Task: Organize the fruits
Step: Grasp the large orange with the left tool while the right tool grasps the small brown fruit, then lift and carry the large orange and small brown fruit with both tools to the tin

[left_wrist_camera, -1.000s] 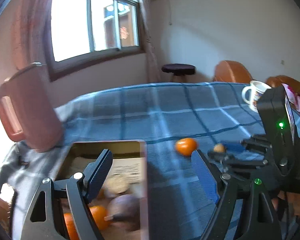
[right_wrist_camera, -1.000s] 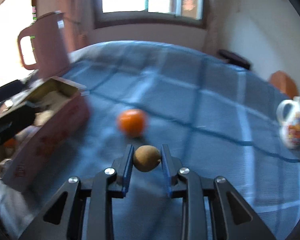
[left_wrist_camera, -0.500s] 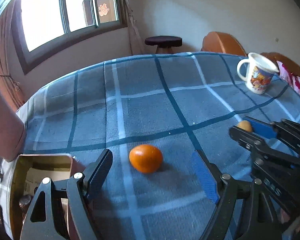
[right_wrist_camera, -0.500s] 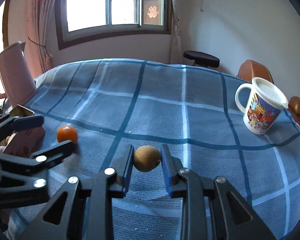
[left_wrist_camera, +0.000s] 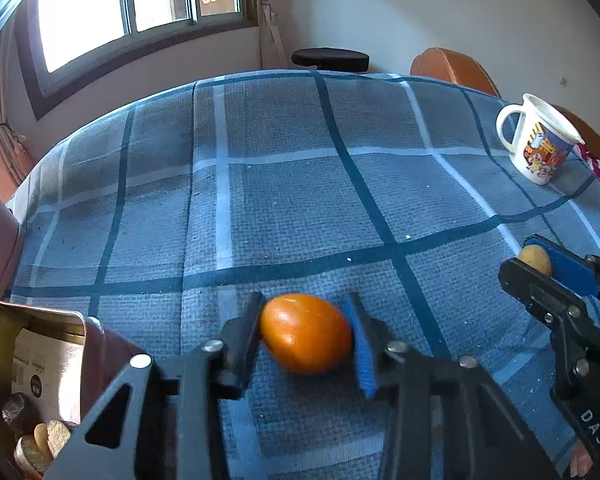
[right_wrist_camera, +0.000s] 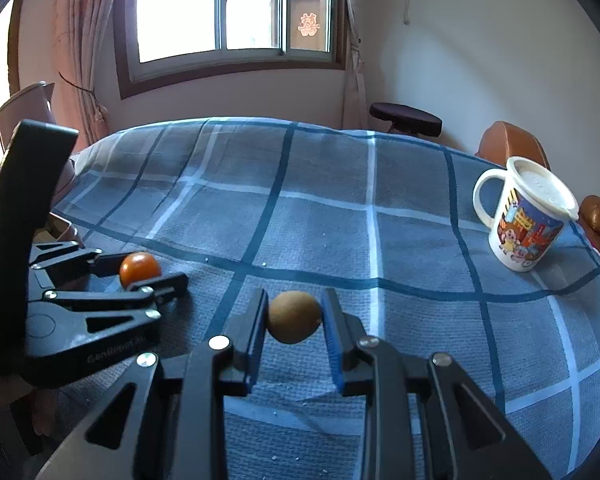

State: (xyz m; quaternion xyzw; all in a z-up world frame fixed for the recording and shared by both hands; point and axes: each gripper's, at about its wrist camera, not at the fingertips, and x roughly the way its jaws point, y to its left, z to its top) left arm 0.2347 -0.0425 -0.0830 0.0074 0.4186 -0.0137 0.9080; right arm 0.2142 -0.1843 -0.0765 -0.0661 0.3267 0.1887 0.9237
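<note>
My left gripper [left_wrist_camera: 305, 334] is shut on an orange fruit [left_wrist_camera: 305, 334] just above the blue plaid tablecloth [left_wrist_camera: 300, 184]; it also shows in the right wrist view [right_wrist_camera: 140, 269]. My right gripper [right_wrist_camera: 294, 317] is shut on a small brown round fruit [right_wrist_camera: 294, 317], held above the cloth; that fruit also shows at the right of the left wrist view [left_wrist_camera: 535, 260]. An open metal tin [left_wrist_camera: 36, 364] with several fruits inside sits at the lower left of the left wrist view.
A white cartoon mug [right_wrist_camera: 528, 216] stands at the table's right side. A pink kettle [right_wrist_camera: 20, 120] stands at the far left. A dark stool [right_wrist_camera: 406, 118] and brown chairs [right_wrist_camera: 512, 144] are behind the table, under the window.
My left gripper moved forward from the tin to the orange fruit and closed on it. My right gripper kept hold of the brown fruit and turned right.
</note>
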